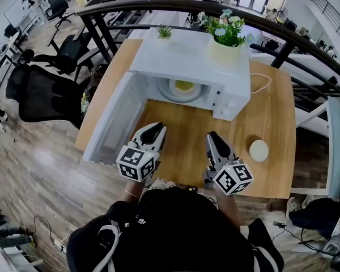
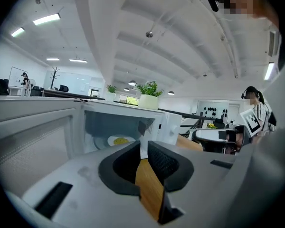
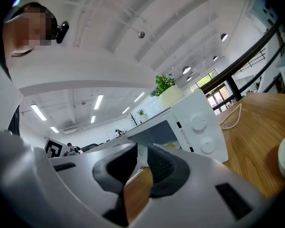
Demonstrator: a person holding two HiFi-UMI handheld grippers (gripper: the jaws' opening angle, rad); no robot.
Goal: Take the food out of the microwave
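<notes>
Door (image 1: 110,123) open in the head view, food (image 1: 183,86) on its plate inside the microwave (image 1: 187,61): nothing out yet. Left gripper view: my left gripper (image 2: 145,144) is closed, empty, aimed at the food. Right gripper view: my right gripper (image 3: 141,148) is closed too, holding nothing, short of the microwave.

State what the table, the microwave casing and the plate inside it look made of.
The table: wood or wood-look laminate, matt, with visible grain. The microwave casing: smooth white painted metal or plastic; cannot tell which. The plate inside: pale, probably glazed ceramic or glass.
</notes>
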